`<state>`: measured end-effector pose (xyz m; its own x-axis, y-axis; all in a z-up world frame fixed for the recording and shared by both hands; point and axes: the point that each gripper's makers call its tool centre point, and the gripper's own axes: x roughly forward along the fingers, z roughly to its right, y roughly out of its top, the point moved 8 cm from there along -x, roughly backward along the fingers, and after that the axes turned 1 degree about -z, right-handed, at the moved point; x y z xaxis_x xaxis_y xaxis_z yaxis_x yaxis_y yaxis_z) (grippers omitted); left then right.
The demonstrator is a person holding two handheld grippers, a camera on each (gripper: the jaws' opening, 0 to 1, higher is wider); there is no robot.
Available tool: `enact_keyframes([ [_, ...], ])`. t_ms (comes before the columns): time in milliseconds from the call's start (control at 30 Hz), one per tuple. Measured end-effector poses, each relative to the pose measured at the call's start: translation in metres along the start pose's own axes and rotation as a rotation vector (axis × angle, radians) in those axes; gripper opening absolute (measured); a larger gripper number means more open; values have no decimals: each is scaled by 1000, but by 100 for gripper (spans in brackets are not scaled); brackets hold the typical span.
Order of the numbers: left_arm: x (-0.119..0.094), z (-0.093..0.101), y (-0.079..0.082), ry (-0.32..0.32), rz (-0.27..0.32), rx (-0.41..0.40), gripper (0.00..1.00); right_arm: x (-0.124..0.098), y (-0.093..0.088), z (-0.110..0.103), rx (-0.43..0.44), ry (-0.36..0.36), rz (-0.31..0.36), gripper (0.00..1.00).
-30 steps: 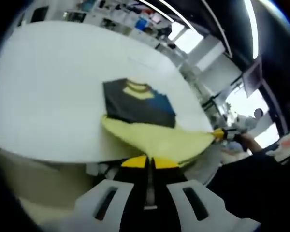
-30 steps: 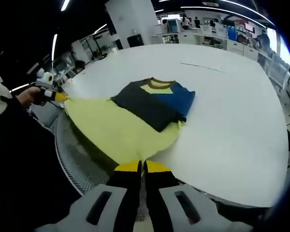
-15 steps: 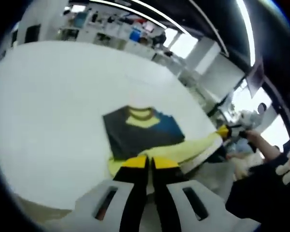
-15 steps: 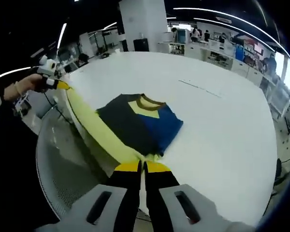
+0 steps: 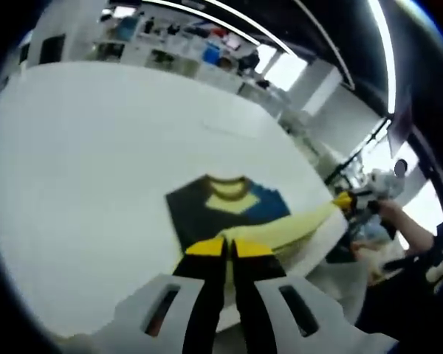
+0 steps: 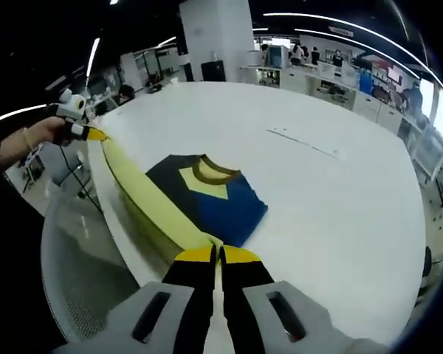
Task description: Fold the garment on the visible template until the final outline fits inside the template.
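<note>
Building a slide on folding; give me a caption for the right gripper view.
Right claw shut on the yellow hem, lifting it toward the folded shirt on the white table.

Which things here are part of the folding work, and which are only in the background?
Part of the work:
garment, its yellow hem stretched between the tools
left tool
right tool
white table

Only background:
faint line mark on the table
desks and shelves behind
white pillar

- A broad white surface [image 6: 340,199] is stretching toward distant desks [image 6: 340,66].
- Long ceiling lights [image 5: 376,44] are glowing overhead.
- A white pillar [image 6: 218,37] is standing behind.
</note>
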<state>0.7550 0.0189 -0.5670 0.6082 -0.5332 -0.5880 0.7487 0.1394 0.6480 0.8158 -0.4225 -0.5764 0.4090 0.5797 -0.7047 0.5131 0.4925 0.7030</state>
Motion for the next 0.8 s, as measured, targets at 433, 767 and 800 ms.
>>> enact_keyframes([
  [433, 22, -18, 18, -6, -23, -5, 0, 21, 17, 23, -3, 2, -6, 3],
  [767, 36, -35, 27, -16, -22, -81, 0, 43, 31, 41, -5, 18, -23, 3],
  [800, 41, -43, 28, -15, -26, -85, 0, 47, 32, 44, 2, 21, -24, 3],
])
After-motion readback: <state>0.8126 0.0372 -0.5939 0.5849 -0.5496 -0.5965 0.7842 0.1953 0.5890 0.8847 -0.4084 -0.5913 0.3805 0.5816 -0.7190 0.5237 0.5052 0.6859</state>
